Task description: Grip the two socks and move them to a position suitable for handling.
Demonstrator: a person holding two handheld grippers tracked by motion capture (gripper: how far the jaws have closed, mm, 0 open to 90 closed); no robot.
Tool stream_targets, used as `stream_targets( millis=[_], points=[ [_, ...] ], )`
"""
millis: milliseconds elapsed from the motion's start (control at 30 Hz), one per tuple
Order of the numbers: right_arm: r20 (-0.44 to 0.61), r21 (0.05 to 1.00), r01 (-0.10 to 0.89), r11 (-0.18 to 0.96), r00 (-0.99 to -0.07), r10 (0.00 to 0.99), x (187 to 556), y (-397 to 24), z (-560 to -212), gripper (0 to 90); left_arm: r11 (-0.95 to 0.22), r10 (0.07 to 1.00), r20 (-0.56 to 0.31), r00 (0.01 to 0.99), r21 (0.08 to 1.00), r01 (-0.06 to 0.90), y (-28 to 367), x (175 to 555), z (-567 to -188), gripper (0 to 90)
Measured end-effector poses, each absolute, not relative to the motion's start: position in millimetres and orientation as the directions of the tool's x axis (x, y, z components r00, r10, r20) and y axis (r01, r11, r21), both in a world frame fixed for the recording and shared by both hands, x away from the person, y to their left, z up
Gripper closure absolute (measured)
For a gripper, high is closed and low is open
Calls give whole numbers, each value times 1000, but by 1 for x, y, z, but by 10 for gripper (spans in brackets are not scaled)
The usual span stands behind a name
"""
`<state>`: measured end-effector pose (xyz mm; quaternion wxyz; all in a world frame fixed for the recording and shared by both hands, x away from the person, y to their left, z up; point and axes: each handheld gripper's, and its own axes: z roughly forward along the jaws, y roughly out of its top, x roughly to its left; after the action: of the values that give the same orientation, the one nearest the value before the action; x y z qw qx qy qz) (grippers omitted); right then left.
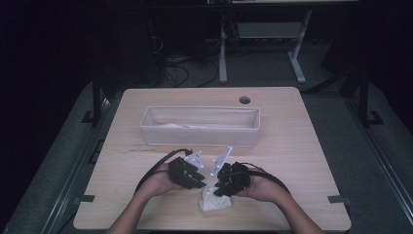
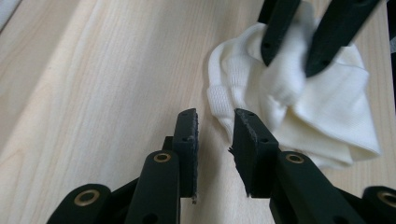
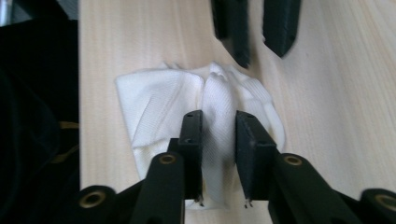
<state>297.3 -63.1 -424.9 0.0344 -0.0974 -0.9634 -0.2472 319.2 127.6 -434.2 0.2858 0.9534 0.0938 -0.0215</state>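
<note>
A white folded cloth [image 1: 214, 200] is seen lying on the wooden table [image 1: 302, 161], on the person's side of the long white bin [image 1: 200, 126]. A raised fold of the cloth is straddled by the right gripper [image 3: 218, 122], jaws narrowly parted; whether it is pinched cannot be told. The left gripper [image 2: 215, 122] is held just beside the cloth's edge, jaws slightly apart and empty.

bin [image 1: 200, 126] blocks ahead, table [image 1: 302, 156] sides open
</note>
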Motion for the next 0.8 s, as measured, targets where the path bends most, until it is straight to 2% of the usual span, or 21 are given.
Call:
stream_targets(
  millis=[233, 400, 567, 800],
  points=[
    [133, 450, 232, 862, -972, 193, 302, -59, -431, 752, -805, 167, -78, 983, 564, 181, 136, 312, -425, 708],
    [142, 448, 236, 863, -971, 192, 303, -58, -431, 751, -794, 110, -87, 990, 591, 141, 136, 303, -416, 708],
    [143, 444, 237, 864, -971, 192, 304, -57, -431, 748, -816, 63, -89, 994, 569, 103, 126, 298, -420, 720],
    [145, 447, 229, 865, -973, 182, 303, -58, -431, 726, -840, 87, -80, 993, 529, 117, 115, 299, -431, 708]
  ],
)
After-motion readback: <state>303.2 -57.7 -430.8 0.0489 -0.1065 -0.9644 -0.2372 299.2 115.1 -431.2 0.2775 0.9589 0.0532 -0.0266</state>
